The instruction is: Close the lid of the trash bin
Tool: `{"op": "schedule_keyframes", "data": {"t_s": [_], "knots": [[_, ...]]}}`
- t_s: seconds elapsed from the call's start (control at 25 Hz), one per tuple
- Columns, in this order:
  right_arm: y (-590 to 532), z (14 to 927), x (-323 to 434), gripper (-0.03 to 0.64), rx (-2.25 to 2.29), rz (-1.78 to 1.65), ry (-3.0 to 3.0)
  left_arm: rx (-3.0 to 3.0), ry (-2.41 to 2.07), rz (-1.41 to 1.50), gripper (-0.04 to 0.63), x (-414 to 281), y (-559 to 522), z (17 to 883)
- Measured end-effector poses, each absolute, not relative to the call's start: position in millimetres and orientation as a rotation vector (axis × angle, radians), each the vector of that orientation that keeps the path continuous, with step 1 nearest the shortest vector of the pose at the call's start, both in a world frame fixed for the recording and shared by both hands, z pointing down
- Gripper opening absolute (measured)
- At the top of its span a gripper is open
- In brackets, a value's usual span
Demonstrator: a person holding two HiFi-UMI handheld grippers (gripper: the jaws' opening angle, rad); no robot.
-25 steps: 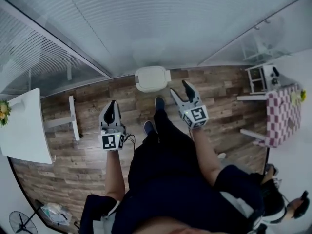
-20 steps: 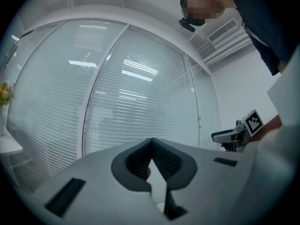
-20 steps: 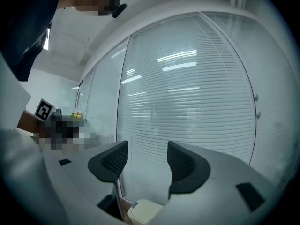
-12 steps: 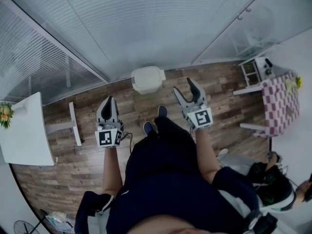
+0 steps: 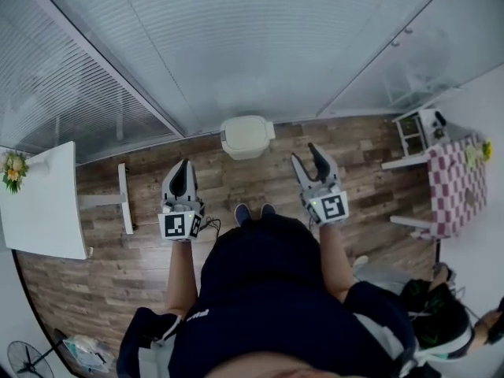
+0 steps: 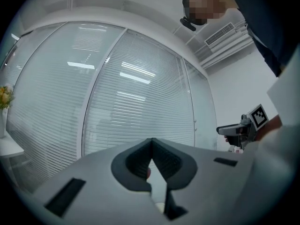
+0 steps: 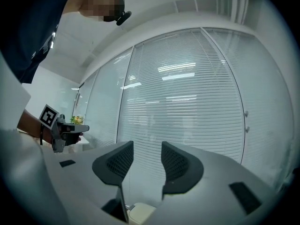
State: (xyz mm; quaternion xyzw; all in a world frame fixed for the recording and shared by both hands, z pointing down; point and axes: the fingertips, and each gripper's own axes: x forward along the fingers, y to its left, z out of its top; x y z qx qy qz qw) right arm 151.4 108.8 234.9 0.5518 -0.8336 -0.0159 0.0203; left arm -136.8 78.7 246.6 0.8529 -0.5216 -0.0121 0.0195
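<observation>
The white trash bin (image 5: 247,136) stands on the wood floor by the glass wall, its lid down flat. My left gripper (image 5: 181,176) hangs left of the bin and well above it, jaws shut with nothing between them. Right of the bin is my right gripper (image 5: 311,161), also raised; its jaws are closing but a gap still shows between them and they hold nothing. In the right gripper view the gripper (image 7: 146,159) points level at the blinds, and the bin's top (image 7: 140,212) peeks in at the bottom. The left gripper (image 6: 151,157) also faces the blinds.
A frosted glass wall with blinds (image 5: 236,46) runs behind the bin. A white table (image 5: 43,203) with flowers stands at the left, and a white stand (image 5: 122,198) is next to it. A checkered chair (image 5: 455,186) and a small shelf (image 5: 417,132) stand at the right. My feet (image 5: 252,209) are just short of the bin.
Both grippers have risen and drawn back from the bin, the right one more. The right gripper's jaws have narrowed. The bin's lid stays down.
</observation>
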Motion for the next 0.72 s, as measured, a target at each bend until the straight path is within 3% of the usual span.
{"op": "schedule_keyframes", "data": {"t_s": [0.12,0.72], "knots": [[104.7,238.0,161.6,0.010,1.762,-0.048,-2.572,2.650,-1.617,-0.027,0.006,-135.1,77.2,247.9],[100.0,244.4,157.8,0.002,1.657,-0.012,-2.564,2.639,-1.632,-0.029,0.006,-129.6,80.6,248.7]]}}
